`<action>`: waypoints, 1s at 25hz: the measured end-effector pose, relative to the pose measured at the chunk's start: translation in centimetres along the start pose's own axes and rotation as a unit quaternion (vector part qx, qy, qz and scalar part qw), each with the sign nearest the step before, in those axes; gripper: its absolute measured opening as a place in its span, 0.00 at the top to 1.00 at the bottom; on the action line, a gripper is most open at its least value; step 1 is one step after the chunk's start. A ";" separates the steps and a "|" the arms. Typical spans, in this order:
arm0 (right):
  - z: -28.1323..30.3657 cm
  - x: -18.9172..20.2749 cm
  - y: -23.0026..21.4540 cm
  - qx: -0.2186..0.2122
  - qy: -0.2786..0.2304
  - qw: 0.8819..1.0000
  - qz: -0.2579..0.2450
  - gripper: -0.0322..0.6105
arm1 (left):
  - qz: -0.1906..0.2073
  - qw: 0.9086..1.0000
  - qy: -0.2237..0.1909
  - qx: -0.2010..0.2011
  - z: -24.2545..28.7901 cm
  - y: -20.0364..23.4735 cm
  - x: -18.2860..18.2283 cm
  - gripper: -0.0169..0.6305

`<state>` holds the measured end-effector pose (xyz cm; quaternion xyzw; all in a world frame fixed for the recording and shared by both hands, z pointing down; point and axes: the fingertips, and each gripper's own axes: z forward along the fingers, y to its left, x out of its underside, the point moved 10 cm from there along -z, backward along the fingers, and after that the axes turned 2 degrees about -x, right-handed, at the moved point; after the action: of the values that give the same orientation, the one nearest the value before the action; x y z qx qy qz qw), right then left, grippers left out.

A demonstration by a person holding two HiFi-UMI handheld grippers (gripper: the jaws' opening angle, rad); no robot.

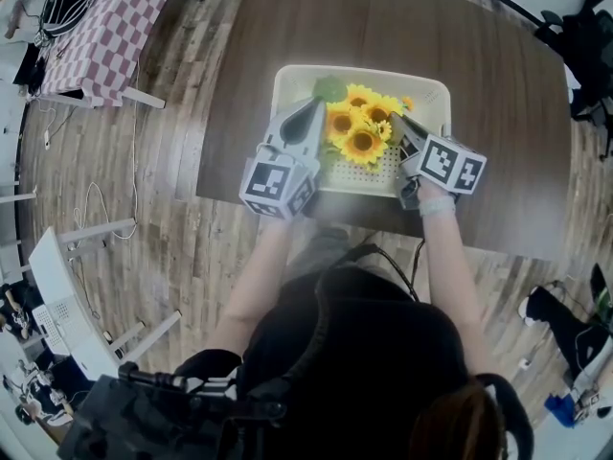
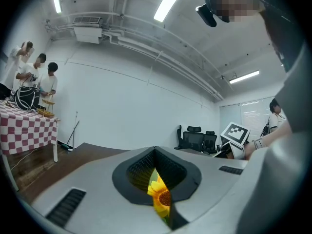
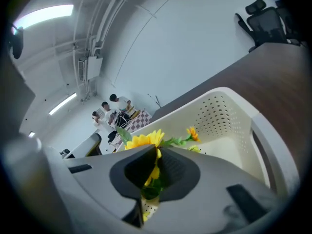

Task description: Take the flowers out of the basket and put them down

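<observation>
- Left gripper (image 1: 308,115): jaws together; yellow sunflower bunch (image 1: 359,127) just beyond its tips.
- Right gripper (image 1: 404,126): jaws clamped on the bunch's stems, inside cream perforated plastic basket (image 1: 436,89).

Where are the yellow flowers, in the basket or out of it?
In it. The sunflowers sit inside the white basket, between its walls.

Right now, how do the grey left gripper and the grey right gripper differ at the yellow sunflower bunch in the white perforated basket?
The left gripper is at the left of the sunflower bunch, the right gripper at its right. The left gripper's jaws are together, a bloom showing only through the slit below them; the right gripper's jaws pinch petals and green stem. Both are shut over the white perforated basket.
</observation>
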<state>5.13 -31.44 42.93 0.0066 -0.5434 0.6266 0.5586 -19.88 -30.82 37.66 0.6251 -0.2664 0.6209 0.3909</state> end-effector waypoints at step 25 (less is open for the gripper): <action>-1.4 -0.9 -1.1 0.051 -0.107 0.992 0.031 0.95 | -0.036 0.988 0.136 0.058 5.0 1.1 2.8 0.76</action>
<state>7.10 -31.35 42.52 0.0855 -0.5674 0.6659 0.4767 -17.67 -35.13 40.97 0.5658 -0.1523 0.7000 0.4084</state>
